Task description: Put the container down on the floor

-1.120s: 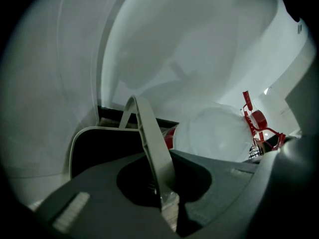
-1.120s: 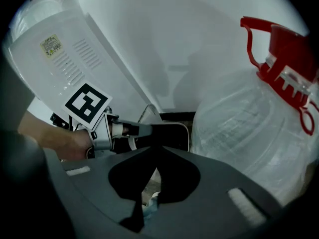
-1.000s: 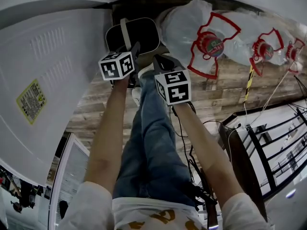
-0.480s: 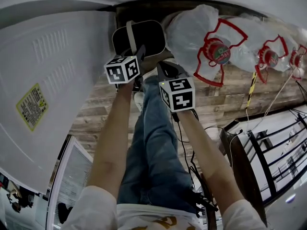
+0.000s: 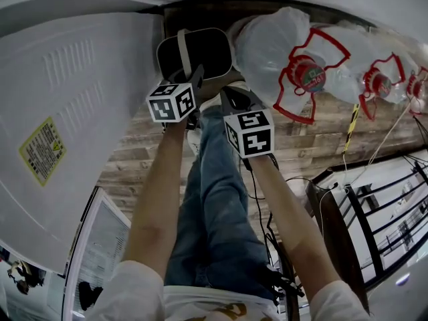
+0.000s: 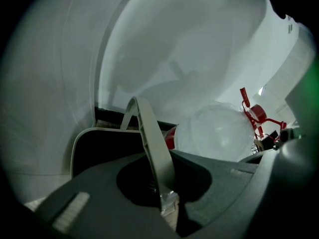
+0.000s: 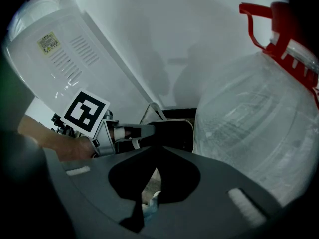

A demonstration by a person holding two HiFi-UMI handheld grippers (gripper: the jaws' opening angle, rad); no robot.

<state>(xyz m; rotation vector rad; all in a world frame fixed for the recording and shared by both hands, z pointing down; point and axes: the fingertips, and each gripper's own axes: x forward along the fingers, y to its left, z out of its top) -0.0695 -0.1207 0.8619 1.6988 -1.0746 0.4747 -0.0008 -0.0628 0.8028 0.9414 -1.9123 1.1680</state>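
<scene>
A black container (image 5: 200, 51) with a white rim and a pale strap handle (image 5: 182, 45) hangs low over the wood floor (image 5: 314, 136), between a white appliance and a water bottle. My left gripper (image 5: 196, 73) is shut on the handle. In the left gripper view the handle (image 6: 152, 143) runs down between the closed jaws of the left gripper (image 6: 167, 200), with the container (image 6: 97, 151) just beyond. My right gripper (image 5: 229, 93) sits beside it, shut on nothing. The right gripper view shows the right gripper (image 7: 145, 200), the left gripper (image 7: 133, 132) and the container (image 7: 175, 133).
A big white appliance (image 5: 73, 105) with a yellow label (image 5: 42, 149) fills the left. Clear water bottles (image 5: 277, 39) with red handles (image 5: 304, 72) lie right of the container. A black metal rack (image 5: 378, 206) and cables stand at the right. The person's jeans (image 5: 214, 192) are below.
Both grippers and the container have drifted slightly right and away. The left gripper keeps its hold on the handle; the right stays shut.
</scene>
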